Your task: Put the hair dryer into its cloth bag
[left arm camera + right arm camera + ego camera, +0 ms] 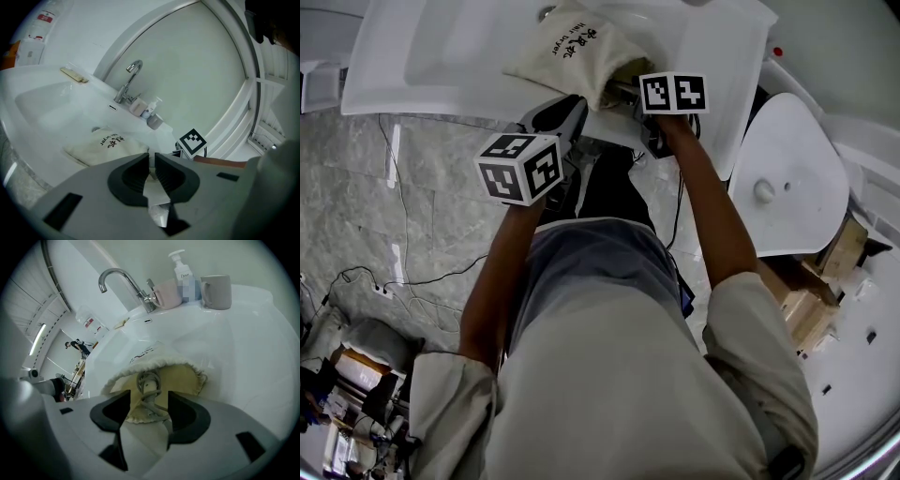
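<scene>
Crumpled cream cloth bag (567, 49), glossy white sink (441, 56)

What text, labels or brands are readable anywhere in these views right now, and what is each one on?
"Hair Dryer": on the cloth bag, beside printed Chinese characters too blurred to read.
"Dove": on the pump bottle; the rest of its label is unreadable.
Red-and-white sticker: print too small to read.

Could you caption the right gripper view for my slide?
Open right claw at the cloth bag mouth, hair dryer tucked inside.
</scene>
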A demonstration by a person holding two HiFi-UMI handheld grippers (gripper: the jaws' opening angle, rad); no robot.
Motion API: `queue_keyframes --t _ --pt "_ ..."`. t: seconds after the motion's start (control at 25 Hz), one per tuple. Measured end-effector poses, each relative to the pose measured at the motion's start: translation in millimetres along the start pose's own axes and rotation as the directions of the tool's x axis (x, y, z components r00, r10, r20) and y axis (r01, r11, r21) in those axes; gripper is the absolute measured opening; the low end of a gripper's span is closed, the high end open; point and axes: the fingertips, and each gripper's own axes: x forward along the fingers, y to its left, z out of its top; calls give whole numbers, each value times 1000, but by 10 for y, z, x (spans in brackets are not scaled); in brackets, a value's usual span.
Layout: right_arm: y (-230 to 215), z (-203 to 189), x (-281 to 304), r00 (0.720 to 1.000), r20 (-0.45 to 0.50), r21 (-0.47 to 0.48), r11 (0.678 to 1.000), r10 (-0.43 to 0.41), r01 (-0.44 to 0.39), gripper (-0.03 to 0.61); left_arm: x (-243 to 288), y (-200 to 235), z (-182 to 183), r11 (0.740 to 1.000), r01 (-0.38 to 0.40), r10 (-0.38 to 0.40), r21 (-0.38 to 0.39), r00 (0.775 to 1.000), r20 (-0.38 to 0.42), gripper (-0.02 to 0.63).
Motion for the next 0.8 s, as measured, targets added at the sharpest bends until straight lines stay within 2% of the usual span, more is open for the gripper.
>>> queue_keyframes --t 0.32,0.68,0.8 --pt "51 12 -214 998 58 25 1000 9 -11 209 -37 -144 45 999 28 -27 38 1000 -3 31" --pt "162 3 -457 992 116 49 998 39 -45 185 -140 -214 126 994 32 -32 104 999 2 31" --pt "208 10 -551 988 148 53 997 40 -48 178 -196 -213 113 994 40 -40 105 999 3 31"
